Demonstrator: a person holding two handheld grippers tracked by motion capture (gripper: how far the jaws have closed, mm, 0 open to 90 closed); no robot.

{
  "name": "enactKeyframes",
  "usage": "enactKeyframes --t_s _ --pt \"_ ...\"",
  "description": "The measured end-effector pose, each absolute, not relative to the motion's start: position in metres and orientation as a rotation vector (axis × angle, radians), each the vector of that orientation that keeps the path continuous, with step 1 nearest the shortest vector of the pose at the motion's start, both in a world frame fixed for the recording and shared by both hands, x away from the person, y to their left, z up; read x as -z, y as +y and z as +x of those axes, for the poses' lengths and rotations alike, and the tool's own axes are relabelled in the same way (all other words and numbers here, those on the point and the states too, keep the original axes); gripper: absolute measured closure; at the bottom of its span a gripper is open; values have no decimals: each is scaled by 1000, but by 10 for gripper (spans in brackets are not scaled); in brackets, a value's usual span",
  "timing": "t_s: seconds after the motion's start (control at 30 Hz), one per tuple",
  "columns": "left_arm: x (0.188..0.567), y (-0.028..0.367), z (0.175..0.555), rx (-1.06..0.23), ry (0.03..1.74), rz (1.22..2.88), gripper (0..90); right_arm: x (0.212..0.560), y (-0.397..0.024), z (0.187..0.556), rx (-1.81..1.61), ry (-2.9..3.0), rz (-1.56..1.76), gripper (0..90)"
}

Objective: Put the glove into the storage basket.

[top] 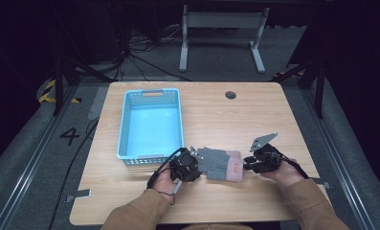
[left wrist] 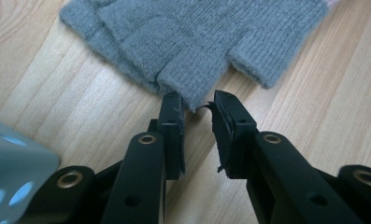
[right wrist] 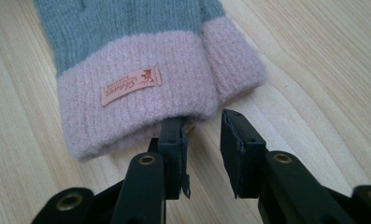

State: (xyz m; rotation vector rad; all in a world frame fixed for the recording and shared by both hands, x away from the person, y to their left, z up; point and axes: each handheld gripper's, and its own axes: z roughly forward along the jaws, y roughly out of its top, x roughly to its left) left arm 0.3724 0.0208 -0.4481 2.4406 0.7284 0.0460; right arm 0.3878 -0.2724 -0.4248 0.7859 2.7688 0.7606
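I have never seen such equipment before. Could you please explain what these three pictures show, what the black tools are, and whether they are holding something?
A person sits at a wooden table and holds a two-jaw gripper in each hand. The high view looks down from above; the other two pictures come from cameras riding on each gripper. On the table lie a light blue basket and grey knitted gloves with pink cuffs. The left gripper has its jaws slightly apart at a glove fingertip. The right gripper is at the pink cuff, one jaw at its edge. Neither seems to be pinching the fabric yet.
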Motion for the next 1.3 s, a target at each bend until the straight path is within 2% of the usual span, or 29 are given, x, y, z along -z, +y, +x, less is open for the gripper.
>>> enactKeyframes --t_s 0.2,0.27,0.3,0.43,0.87,1.3 --pt "449 19 374 -53 727 2448 800 424 -269 388 -780 2781 782 728" --pt "448 18 373 -64 726 2450 813 425 -267 387 -763 2784 766 754" --pt "447 17 372 -77 717 2454 843 423 -266 387 -761 2773 760 804" --pt "443 17 369 -80 704 2455 866 420 -267 386 -769 2746 776 854" --pt "428 25 358 -123 683 2380 875 393 -269 389 -876 2644 862 863" --pt "430 20 358 -110 669 2396 875 403 -268 407 -883 2631 932 863"
